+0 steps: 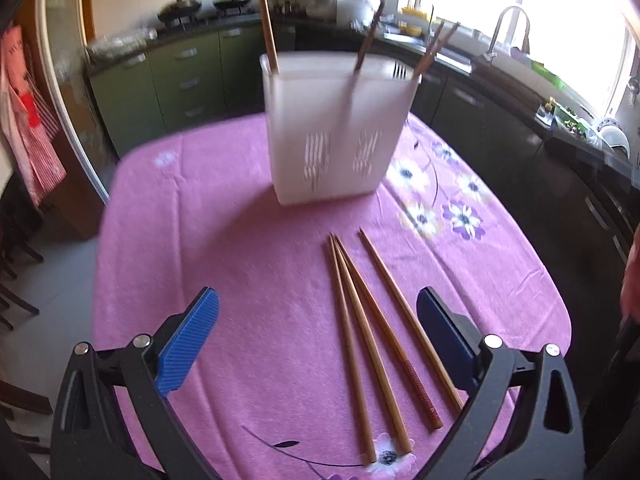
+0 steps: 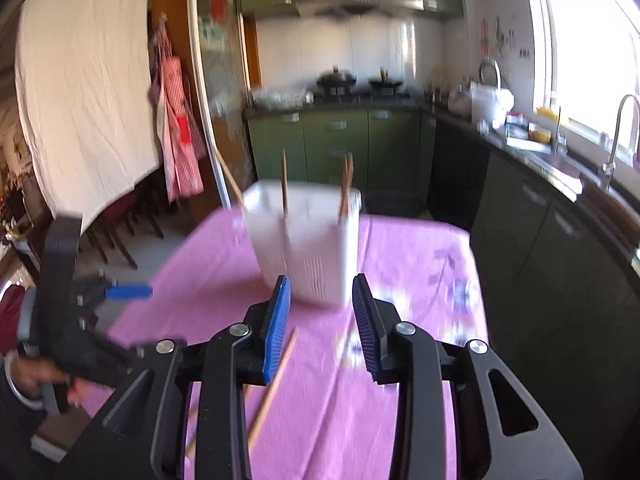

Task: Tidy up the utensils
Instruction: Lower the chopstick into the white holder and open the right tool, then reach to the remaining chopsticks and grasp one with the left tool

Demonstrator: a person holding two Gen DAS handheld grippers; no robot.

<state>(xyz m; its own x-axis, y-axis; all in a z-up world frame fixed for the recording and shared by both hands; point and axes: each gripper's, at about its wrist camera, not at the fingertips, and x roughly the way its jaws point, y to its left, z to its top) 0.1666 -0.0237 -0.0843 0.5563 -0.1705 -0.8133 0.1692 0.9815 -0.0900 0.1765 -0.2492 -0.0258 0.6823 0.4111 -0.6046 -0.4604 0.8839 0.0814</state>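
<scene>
Now | left claw (image 1: 318,344) apart | chopsticks (image 1: 372,340) between its pads | right claw (image 2: 322,328) apart, empty

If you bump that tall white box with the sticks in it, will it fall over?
Probably it could tip. The white box stands tall on a smaller base, and it rests on a soft pink cloth, so a push near the top may rock it. It looks like thin plastic holding only a few chopsticks and a fork, so it is likely light and may slide instead.
</scene>
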